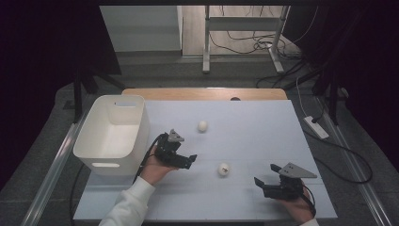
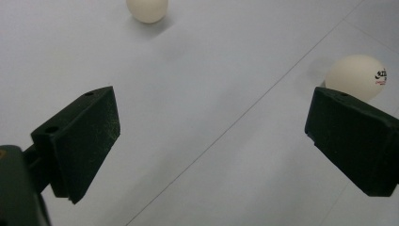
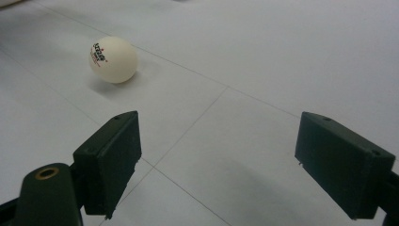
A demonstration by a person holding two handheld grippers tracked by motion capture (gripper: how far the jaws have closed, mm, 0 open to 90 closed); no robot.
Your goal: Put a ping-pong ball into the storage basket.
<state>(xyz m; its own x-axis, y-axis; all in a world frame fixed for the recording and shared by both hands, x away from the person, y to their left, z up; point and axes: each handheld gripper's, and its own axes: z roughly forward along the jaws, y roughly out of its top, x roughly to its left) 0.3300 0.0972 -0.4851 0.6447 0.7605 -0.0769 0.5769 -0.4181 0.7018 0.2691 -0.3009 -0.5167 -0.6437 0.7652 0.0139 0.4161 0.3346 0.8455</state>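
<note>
High view, catalogue of the working area. Counter (image 1: 263,136): pale sheet surface.

Item 1: white storage bin (image 1: 113,134), at 9 o'clock on the counter, open top; its inside appears bare.

Item 2: printed ping-pong ball (image 1: 224,169), near centre toward 6 o'clock, lying free between the two grippers.

Item 3: plain ping-pong ball (image 1: 203,125), at 12 o'clock of the printed one, well apart from it.

Item 4: left gripper (image 1: 188,160), just beside the bin's 3 o'clock wall, jaws spread wide and holding nothing. In the left gripper view the printed ball sits just beyond the right-hand jaw, outside the gap.

Item 5: right gripper (image 1: 266,174), at 3 o'clock of the printed ball, jaws likewise wide apart and bare. In the right gripper view that ball lies off toward 11 o'clock.

Handling note, as a judgement: the step in hand looks like a pickup of the printed ball for the bin. Whichever gripper takes it should first centre the ball in the gap, come down low, and close gently across its widest part; a glancing touch from one jaw would likely send it rolling.
</note>
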